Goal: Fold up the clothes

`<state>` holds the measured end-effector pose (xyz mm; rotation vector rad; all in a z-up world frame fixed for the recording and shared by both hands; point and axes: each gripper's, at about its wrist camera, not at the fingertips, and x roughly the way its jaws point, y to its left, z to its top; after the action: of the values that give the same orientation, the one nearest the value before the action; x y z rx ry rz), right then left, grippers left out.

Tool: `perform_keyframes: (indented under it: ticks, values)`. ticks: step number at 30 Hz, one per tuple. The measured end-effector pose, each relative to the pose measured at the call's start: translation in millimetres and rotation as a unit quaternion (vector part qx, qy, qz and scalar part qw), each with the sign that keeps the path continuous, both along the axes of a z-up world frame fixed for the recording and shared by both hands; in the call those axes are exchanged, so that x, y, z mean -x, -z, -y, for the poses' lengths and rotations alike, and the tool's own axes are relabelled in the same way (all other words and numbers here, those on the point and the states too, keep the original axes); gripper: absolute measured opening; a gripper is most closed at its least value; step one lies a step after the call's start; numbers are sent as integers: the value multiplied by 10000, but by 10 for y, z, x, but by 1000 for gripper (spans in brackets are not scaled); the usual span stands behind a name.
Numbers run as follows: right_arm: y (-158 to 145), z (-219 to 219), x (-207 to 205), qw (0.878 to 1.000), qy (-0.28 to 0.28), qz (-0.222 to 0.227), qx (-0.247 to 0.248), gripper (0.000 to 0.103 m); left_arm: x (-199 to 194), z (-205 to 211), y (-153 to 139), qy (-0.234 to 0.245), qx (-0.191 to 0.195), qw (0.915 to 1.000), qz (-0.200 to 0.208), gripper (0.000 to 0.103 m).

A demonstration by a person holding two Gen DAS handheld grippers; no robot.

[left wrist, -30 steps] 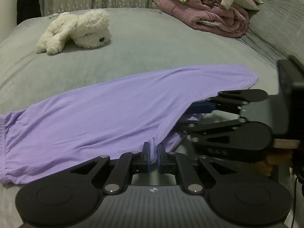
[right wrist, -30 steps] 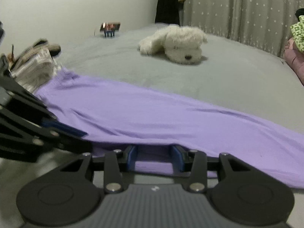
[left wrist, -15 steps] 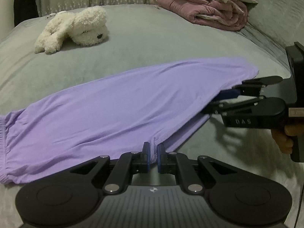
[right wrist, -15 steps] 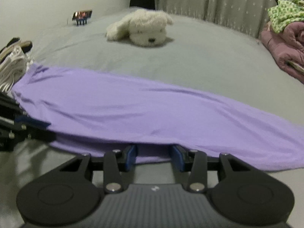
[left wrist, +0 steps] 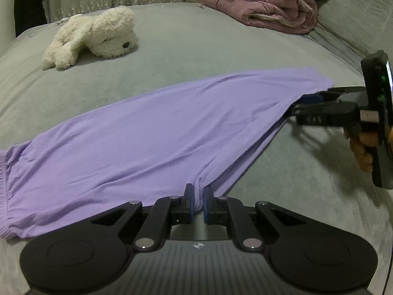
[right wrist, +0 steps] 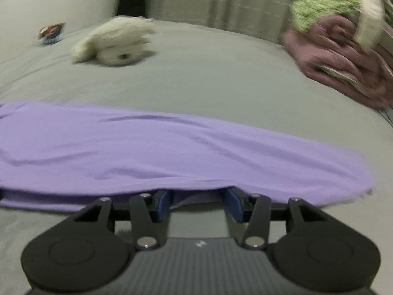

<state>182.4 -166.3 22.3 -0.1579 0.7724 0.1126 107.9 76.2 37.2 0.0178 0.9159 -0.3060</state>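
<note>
While the purple trousers (left wrist: 157,132) lie folded lengthwise across the grey bed (left wrist: 196,49), with the waistband at the far left and the leg ends at the right, the step in hand seems to be the smoothing of the near edge before the next fold. At the left, the left gripper (left wrist: 197,202) is closed on the hem near the crotch seam and pins it to the bed; I think it should keep this hold firm and low, so the cloth does not slide. Further right, the right gripper (right wrist: 199,204) sits at the near edge by the leg ends, its jaws opening, with the cloth edge lying over and between the blue pads (right wrist: 163,204) but not pinched. To do this well, it should probably let go only when both layers lie flat and their edges match, then take the leg ends together for the fold toward the waistband. A white plush dog (left wrist: 95,36) and a pile of bedding (left wrist: 265,2) lie well apart, so they do not disturb.
</note>
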Motion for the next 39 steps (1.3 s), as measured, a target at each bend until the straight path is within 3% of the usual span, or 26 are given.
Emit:
perform_keyframes:
  ticks: [5, 8, 14, 19, 25, 35, 39]
  values:
    - [23, 202, -117, 9989, 427, -12, -184, 51, 1, 4, 1, 18, -5, 10000, -2, 7]
    - [38, 257, -136, 9968, 786, -2, 116, 50, -2, 2, 2, 12, -1, 10000, -15, 7]
    - [25, 509, -112, 9933, 1085, -173, -350, 50, -15, 5, -1, -8, 14, 10000, -25, 7]
    - [-11, 737, -204, 9838, 1426, -300, -1043, 50, -13, -2, 2, -30, 46, 10000, -34, 7]
    - [14, 800, -334, 9871, 1447, -208, -655, 50, -12, -10, 3, -27, 47, 10000, -36, 7]
    - [51, 795, -88, 9947, 1016, -128, 17, 50, -14, -17, 5, -7, 35, 10000, -38, 7]
    - [10, 939, -47, 9911, 1316, -153, -145, 51, -14, -19, 6, -10, 35, 10000, -32, 7]
